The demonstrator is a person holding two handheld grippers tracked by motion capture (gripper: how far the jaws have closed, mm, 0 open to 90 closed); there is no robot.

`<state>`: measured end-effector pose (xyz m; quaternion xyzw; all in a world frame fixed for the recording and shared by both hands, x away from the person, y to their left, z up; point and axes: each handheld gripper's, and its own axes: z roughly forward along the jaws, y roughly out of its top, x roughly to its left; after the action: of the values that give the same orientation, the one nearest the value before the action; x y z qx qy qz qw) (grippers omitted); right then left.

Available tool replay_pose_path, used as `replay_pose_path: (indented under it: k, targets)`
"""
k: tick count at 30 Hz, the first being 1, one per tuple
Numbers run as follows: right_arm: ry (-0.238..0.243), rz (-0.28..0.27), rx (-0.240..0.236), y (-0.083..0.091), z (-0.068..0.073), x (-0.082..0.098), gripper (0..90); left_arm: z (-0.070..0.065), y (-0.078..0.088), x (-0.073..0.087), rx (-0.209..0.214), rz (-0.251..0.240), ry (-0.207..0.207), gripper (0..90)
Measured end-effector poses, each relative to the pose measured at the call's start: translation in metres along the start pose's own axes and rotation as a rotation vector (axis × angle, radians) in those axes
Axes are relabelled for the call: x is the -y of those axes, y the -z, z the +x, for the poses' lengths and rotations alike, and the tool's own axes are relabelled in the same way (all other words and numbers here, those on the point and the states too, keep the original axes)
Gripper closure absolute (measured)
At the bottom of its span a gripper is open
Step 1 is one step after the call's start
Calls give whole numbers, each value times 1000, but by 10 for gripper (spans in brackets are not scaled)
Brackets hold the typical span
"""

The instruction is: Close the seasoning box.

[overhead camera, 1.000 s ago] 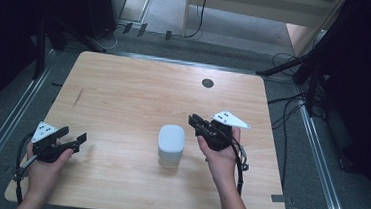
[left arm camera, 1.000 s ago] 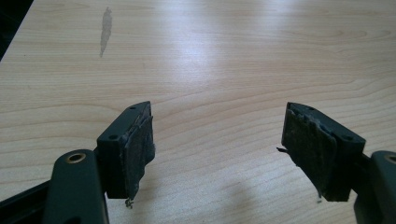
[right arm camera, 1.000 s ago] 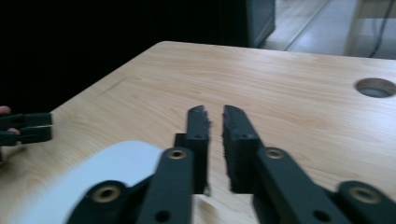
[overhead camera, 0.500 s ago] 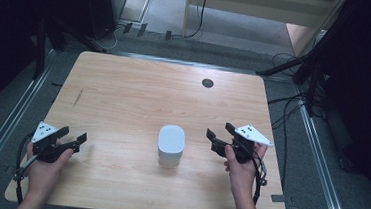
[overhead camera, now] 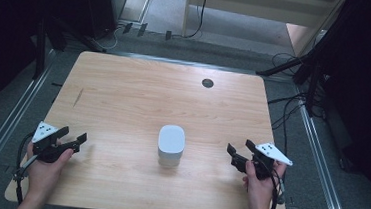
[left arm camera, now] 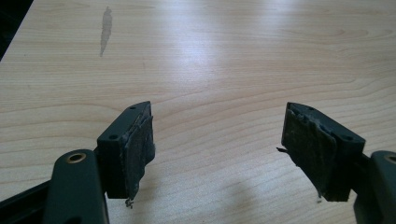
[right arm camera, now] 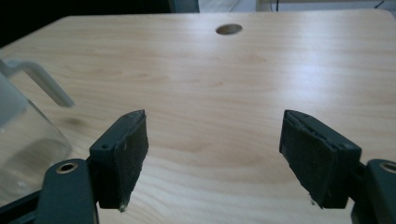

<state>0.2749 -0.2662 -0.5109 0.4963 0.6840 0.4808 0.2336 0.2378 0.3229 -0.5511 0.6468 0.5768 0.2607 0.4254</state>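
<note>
While the person's two hands rest at the near edge of the wooden counter [overhead camera: 139, 96], each holds a set of tongs low over the surface. The left tongs [overhead camera: 72, 142] sit at the near left corner, gripped by the left hand [overhead camera: 45, 166]; their jaws stand wide apart with nothing between them. In the left gripper view the left tongs [left arm camera: 217, 149] show bare wood grain in the gap, and the worn pads [left arm camera: 137, 151] carry frayed edges. A dark streak [left arm camera: 105, 29] marks the counter farther off.

The right tongs [overhead camera: 237, 156] sit at the near right, gripped by the right hand [overhead camera: 257, 183]; their jaws are likewise wide apart and empty. In the right gripper view the right tongs [right arm camera: 212, 149] point across open wood toward a round cable hole [right arm camera: 229, 29] near the far edge.

A white-lidded clear container [overhead camera: 171, 146] stands upright at the near centre of the counter, between the two tongs and well apart from both. In the right gripper view its transparent wall and pale handle [right arm camera: 39, 81] appear at the left edge. A grey three-cornered plate [overhead camera: 273, 152] tops the right tongs.
</note>
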Motion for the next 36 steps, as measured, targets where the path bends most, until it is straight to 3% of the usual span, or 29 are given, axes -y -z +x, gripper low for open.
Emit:
replay_pose_path:
  k: [15,29,36]
  targets:
    - [-59,40,93,38,-40,45,247,0,0,0,-1,0,2,255]
    - [-104,29,158,73,-68,63,253,0,0,0,-3,-1,2,255]
    - [-119,6,168,87,-73,69,256,0,0,0,-6,-4,3,255]
